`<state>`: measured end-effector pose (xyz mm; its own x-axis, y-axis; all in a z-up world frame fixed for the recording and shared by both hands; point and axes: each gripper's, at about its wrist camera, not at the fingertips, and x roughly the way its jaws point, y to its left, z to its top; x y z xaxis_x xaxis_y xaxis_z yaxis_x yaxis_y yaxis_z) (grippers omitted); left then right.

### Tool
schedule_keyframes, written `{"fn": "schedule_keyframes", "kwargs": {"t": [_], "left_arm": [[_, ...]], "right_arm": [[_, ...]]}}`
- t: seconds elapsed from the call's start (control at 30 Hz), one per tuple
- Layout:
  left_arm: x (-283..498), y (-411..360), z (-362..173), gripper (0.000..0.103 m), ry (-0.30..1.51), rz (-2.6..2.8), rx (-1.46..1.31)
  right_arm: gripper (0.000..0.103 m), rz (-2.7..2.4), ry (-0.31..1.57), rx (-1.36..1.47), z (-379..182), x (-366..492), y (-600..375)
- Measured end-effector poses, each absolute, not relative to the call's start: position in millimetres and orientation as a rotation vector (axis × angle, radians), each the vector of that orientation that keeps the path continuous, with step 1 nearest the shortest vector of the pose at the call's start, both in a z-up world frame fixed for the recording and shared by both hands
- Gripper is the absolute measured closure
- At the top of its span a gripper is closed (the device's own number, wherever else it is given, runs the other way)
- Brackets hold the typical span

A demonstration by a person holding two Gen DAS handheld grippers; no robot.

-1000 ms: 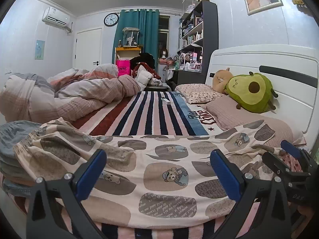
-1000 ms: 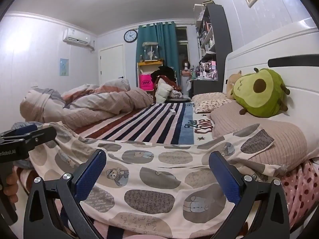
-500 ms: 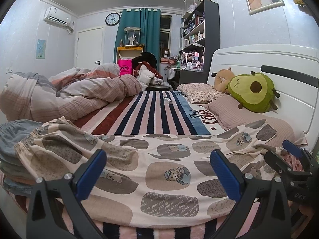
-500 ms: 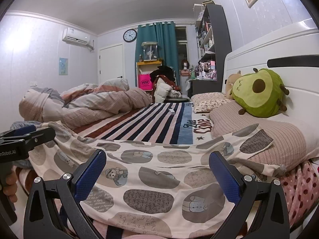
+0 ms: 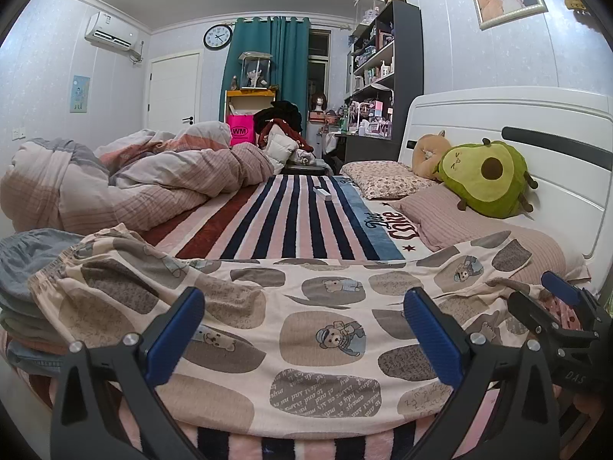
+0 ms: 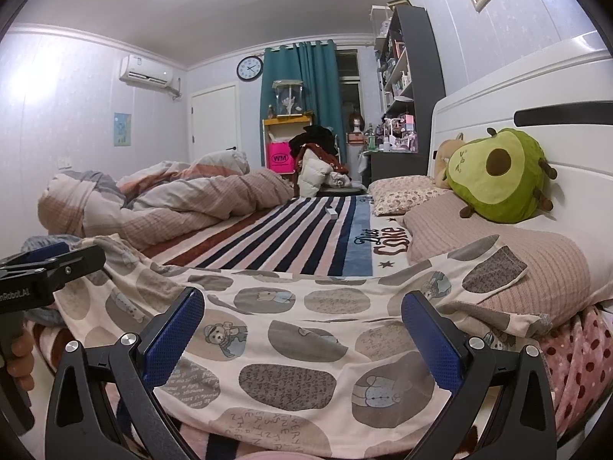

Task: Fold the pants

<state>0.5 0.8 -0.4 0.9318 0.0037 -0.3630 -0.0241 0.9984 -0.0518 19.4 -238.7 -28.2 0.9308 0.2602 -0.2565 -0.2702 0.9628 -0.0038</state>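
Observation:
Cream pants printed with bears and grey blobs lie spread across the near edge of the bed; they also show in the right wrist view. The waistband end lies at the left over a pile of folded clothes; the leg end drapes over a pillow at the right. My left gripper is open and empty just above the pants' near edge. My right gripper is open and empty, also above the near edge. Each gripper shows at the side of the other's view.
A striped blanket covers the bed. A rumpled duvet lies at the left. An avocado plush and pillows sit by the white headboard at the right. A small white object lies on the blanket.
Both views have shifted slightly; the grippers stay open over the pants. The pants have not visibly moved.

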Motion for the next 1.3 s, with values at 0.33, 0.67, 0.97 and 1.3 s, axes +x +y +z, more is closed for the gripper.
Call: {"fn": "schedule_keyframes", "kwargs": {"t": [0.33, 0.67, 0.97, 1.3], "left_arm": [[-0.4, 0.7, -0.4, 0.001, 0.370, 0.016, -0.055], [-0.5, 0.4, -0.7, 0.001, 0.370, 0.016, -0.055], [-0.4, 0.5, -0.7, 0.001, 0.370, 0.016, -0.056], [-0.8, 0.4, -5.5, 0.001, 0.373, 0.013, -0.066]], "right_arm": [[0.000, 0.271, 0.258, -0.038, -29.6, 19.8, -238.2], [0.000, 0.272, 0.259, -0.036, -29.6, 20.0, -237.9], [0.000, 0.270, 0.260, -0.036, -29.2, 20.3, -238.6], [0.001, 0.295, 0.249, -0.022, -33.6, 15.6, -241.9]]}}
